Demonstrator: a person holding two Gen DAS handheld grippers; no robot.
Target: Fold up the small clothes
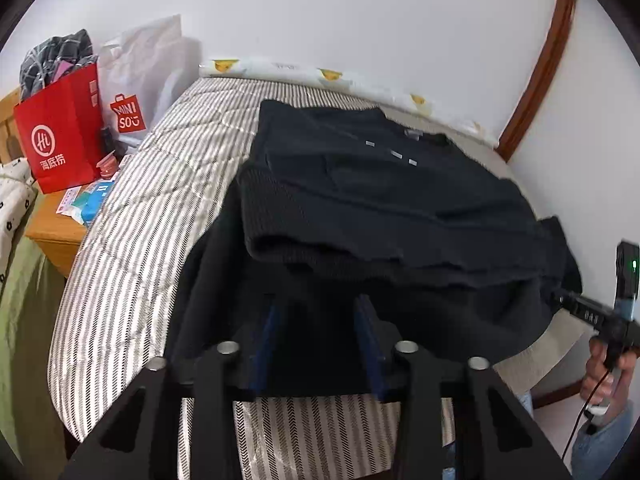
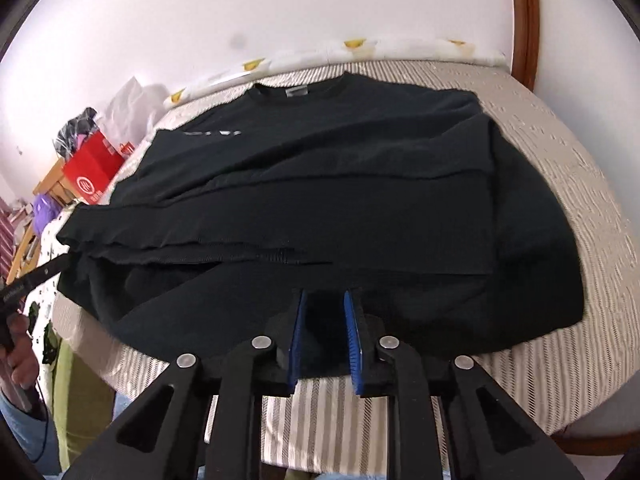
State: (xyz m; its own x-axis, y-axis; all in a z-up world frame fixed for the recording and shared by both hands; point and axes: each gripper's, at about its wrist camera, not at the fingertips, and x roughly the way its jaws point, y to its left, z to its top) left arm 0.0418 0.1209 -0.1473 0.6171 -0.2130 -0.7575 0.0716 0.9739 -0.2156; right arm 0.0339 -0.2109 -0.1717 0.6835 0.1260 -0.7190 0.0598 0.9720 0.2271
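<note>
A black long-sleeved top [image 1: 384,200] lies on a striped mattress [image 1: 132,248], collar toward the wall, both sleeves folded across its body. It also shows in the right wrist view [image 2: 340,184]. My left gripper [image 1: 322,320] stands open at the near hem, its blue pads [image 1: 370,336] either side of the dark cloth. My right gripper [image 2: 326,312] is open too, its blue pads [image 2: 354,340] over the near hem at the bed's front edge. The right gripper also shows in the left wrist view [image 1: 576,304], and the left one in the right wrist view [image 2: 40,276].
The mattress also shows in the right wrist view [image 2: 580,208]. A white pillow [image 1: 320,76] with yellow ducks lies along the wall. Left of the bed, a wooden nightstand [image 1: 56,236] holds a red paper bag [image 1: 60,136], a white Miniso bag [image 1: 132,88] and small packets. A brown door frame [image 1: 540,68] stands right.
</note>
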